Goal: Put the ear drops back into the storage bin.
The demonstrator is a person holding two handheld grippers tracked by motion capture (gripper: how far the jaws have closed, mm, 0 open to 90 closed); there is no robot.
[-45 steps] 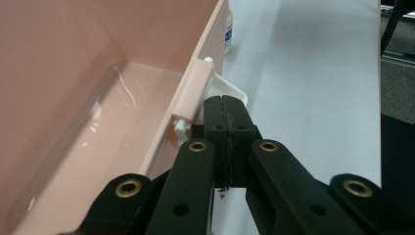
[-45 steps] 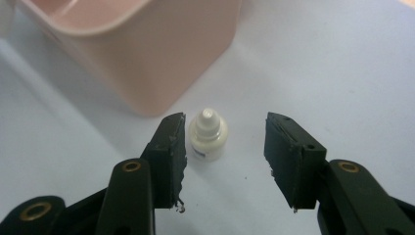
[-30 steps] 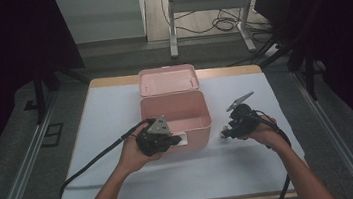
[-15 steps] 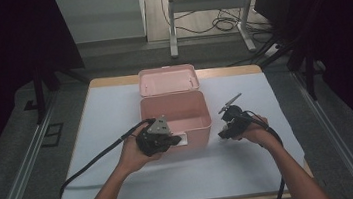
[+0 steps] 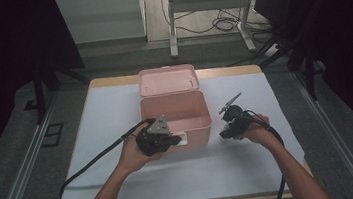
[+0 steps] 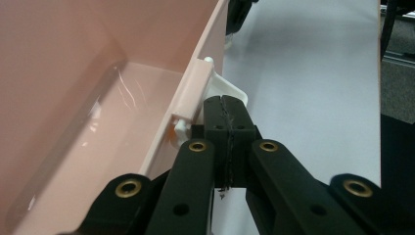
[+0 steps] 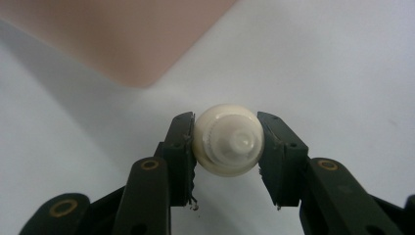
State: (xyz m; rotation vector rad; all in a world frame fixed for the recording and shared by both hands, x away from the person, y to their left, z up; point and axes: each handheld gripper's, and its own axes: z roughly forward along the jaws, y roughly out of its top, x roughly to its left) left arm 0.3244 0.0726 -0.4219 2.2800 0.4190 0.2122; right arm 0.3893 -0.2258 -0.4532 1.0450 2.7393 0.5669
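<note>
On the white-covered tabletop (image 5: 115, 111), toward its far edge and about midway between the side edges, stands an open pink box (image 5: 176, 115) with its lid (image 5: 167, 80) thrown back toward the far edge. At the box's near wall the left gripper (image 5: 161, 141) rests in the person's left hand (image 5: 135, 153), just beside a white latch (image 6: 222, 88) fixed to that wall. Its jaws are pressed together, pad against pad, with nothing visible between them; in the left gripper view their tips sit just below the latch, and whether they touch it cannot be told. The box's inside shows bare pink floor and walls there.

Right of the box, near its near right corner and apart from it, the right gripper (image 5: 228, 123) is held low over the tabletop by the right hand (image 5: 257, 129). In the right gripper view a small white round cap (image 7: 228, 139) sits between its jaws. Those jaws have just been closing, and both pads now look to be against the cap's sides, one on each side. The cap lies on the white cover, with the box's rounded corner (image 7: 137, 73) beyond it. Cables trail from both grippers toward the near edge.
</note>
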